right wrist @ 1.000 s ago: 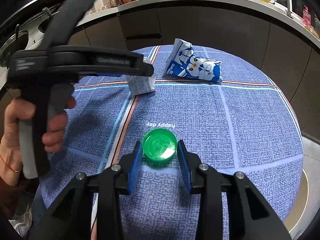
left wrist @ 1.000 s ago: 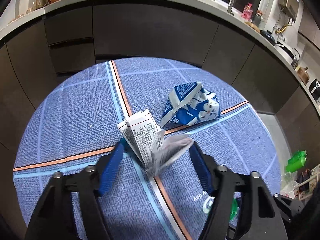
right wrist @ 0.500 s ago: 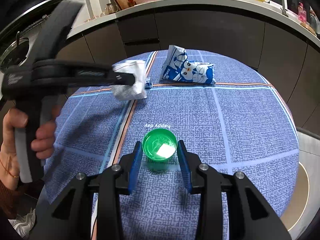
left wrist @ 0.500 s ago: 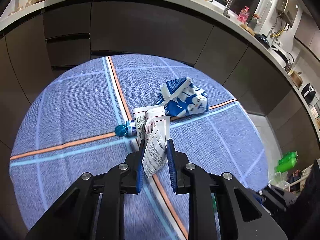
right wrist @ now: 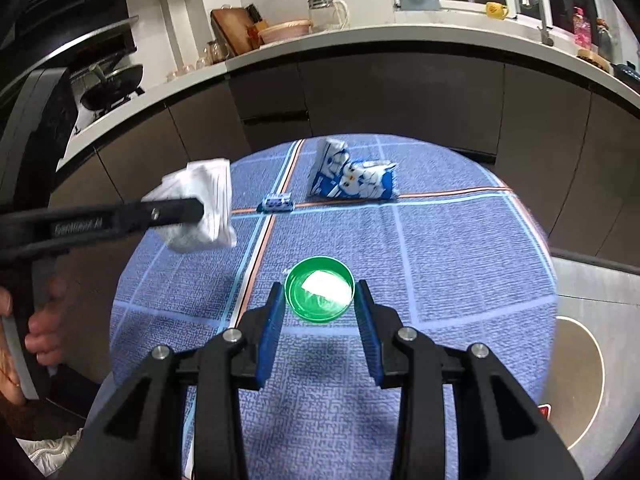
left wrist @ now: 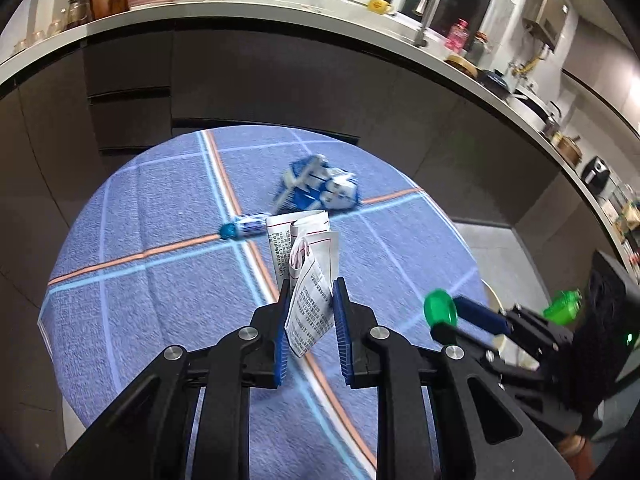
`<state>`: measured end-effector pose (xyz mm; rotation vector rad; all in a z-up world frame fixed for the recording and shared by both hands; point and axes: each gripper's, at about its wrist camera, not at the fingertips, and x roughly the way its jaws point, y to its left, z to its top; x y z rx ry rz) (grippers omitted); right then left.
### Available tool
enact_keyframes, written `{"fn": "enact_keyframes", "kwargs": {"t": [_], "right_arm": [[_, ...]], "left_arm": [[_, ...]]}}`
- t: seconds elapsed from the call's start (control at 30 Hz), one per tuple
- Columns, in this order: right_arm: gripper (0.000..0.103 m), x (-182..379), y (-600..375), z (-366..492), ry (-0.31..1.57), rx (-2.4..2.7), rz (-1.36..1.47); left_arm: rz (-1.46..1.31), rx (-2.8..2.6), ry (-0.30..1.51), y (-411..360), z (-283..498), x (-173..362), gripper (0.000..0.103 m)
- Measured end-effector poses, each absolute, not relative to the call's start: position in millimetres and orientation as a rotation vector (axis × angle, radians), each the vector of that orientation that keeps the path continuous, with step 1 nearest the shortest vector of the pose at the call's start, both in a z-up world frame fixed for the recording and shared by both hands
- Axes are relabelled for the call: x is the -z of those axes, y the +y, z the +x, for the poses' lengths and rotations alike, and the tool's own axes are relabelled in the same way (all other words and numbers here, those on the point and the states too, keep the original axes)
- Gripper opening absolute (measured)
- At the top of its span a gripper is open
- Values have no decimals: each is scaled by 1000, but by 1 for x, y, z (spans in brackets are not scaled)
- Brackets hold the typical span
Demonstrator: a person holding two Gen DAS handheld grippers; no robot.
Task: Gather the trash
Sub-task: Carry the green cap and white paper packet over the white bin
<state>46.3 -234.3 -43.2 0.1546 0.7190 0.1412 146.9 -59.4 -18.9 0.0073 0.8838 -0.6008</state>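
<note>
My left gripper (left wrist: 311,300) is shut on a folded printed paper leaflet (left wrist: 310,268), held up above the round table's blue checked cloth (left wrist: 160,280); from the right wrist view the same leaflet (right wrist: 202,204) hangs at the left. My right gripper (right wrist: 319,298) is shut on a green plastic lid (right wrist: 319,294), also lifted off the cloth; the lid (left wrist: 440,312) shows at the right of the left wrist view. A crumpled blue and white carton (right wrist: 352,180) and a small blue tube (right wrist: 277,202) lie on the far part of the table.
Dark cabinets with a white worktop (right wrist: 400,38) curve behind the table, bearing jars, bowls and a tap. A person's hand (right wrist: 40,320) grips the left tool's handle. Grey floor (right wrist: 580,360) lies to the right of the table, with green bottles (left wrist: 562,306) low at the right.
My left gripper shut on the leaflet and lifted it off the cloth, uncovering the small blue tube. My right gripper rose with the green lid, and both drew back from the table.
</note>
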Motion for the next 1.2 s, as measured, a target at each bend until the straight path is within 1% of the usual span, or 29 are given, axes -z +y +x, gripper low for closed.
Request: {"fn": "enact_keyframes", "kwargs": {"t": [0.57, 1.2], "right_arm": [[36, 29, -301, 7, 634, -7, 231], [36, 50, -382, -40, 599, 149, 365]], "left_arm": [[84, 742, 864, -136, 118, 5, 18], [207, 863, 868, -232, 101, 4, 18]]}}
